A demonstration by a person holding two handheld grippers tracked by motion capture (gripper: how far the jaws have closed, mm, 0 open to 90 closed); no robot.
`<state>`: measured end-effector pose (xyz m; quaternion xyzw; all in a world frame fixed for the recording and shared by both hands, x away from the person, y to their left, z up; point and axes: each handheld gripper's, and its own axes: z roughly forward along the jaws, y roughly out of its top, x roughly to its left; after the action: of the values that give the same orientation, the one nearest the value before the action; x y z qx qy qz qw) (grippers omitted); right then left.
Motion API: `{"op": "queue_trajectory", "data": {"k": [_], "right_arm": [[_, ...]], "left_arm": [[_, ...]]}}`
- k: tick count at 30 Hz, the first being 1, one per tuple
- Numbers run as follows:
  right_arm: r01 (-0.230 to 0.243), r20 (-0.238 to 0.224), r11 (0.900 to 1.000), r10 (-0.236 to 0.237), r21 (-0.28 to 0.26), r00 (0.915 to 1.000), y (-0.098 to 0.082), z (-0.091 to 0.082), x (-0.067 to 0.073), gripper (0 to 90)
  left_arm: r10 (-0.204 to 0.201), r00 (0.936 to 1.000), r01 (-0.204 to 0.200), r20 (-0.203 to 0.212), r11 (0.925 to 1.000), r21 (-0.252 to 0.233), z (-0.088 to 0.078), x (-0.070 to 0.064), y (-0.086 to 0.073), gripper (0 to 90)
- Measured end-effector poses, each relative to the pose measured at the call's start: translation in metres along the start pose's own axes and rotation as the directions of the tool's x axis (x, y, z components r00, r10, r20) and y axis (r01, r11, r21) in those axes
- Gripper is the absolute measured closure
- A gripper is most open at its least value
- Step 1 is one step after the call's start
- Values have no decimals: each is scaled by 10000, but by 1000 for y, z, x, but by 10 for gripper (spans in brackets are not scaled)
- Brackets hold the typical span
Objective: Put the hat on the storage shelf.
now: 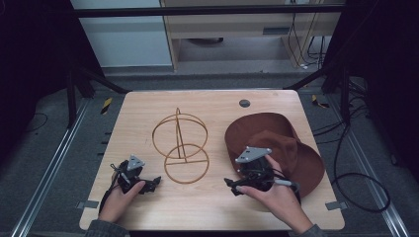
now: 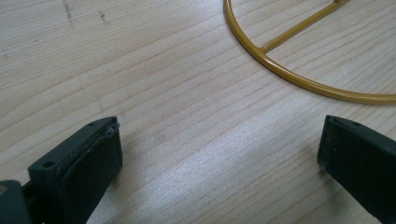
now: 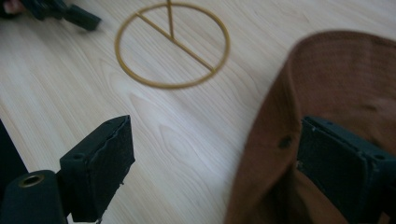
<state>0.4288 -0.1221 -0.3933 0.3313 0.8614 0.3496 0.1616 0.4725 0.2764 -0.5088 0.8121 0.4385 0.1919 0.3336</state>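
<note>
A gold wire stand (image 1: pixel 180 133) with a round base ring and an upright hoop stands mid-table. To its right lies a brown brimmed hat (image 1: pixel 276 133). My left gripper (image 1: pixel 152 183) rests near the front left, open, its jaws wide apart over bare wood (image 2: pixel 219 154), with the stand's base ring (image 2: pixel 299 79) just ahead. My right gripper (image 1: pixel 233 185) is open at the hat's near-left edge. In its own view (image 3: pixel 215 158), one jaw hangs over the wood and the other over the hat's brim (image 3: pixel 336 79). The base ring (image 3: pixel 173 86) lies beyond it.
The wooden table (image 1: pixel 207 202) has a grey cable grommet (image 1: pixel 244 103) near its far edge. Black cables (image 1: pixel 360 187) loop on the floor at the right. Dark frame bars and a cabinet stand behind the table. The left gripper (image 3: pixel 70 14) appears far off in the right gripper view.
</note>
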Motion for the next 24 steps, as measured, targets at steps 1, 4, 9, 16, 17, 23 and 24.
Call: {"op": "queue_trajectory", "data": {"k": [1, 4, 9, 16, 17, 23, 24], "right_arm": [[-46, 6, 9999, 46, 143, 10000, -3, -2, -4, 114], [-69, 177, 9995, 64, 324, 9998, -9, -6, -11, 112], [-413, 514, 9975, 384, 572, 9979, -25, -22, -34, 102], [-785, 916, 9931, 705, 868, 9933, -40, -34, -57, 111], [-837, 907, 9926, 757, 877, 9930, -42, -36, -61, 111], [-1178, 1037, 9875, 1070, 1044, 9888, -45, -45, -79, 129], [-1226, 1006, 9869, 1121, 1047, 9886, -45, -45, -80, 130]], "left_arm": [[0, 10000, 0, 0, 10000, 0, 0, 0, 0, 0], [14, 10000, -14, 14, 10000, 1, 0, 0, 0, 0], [10, 10000, -10, 14, 10000, -2, 0, 0, 0, 0], [10, 10000, -10, 12, 10000, -3, 0, 0, 0, 0], [7, 10000, -7, 12, 10000, -2, 0, 0, 0, 0], [7, 10000, -7, 9, 10000, -1, 0, 0, 0, 0], [6, 10000, -6, 10, 10000, 1, 0, 0, 0, 0]]}}
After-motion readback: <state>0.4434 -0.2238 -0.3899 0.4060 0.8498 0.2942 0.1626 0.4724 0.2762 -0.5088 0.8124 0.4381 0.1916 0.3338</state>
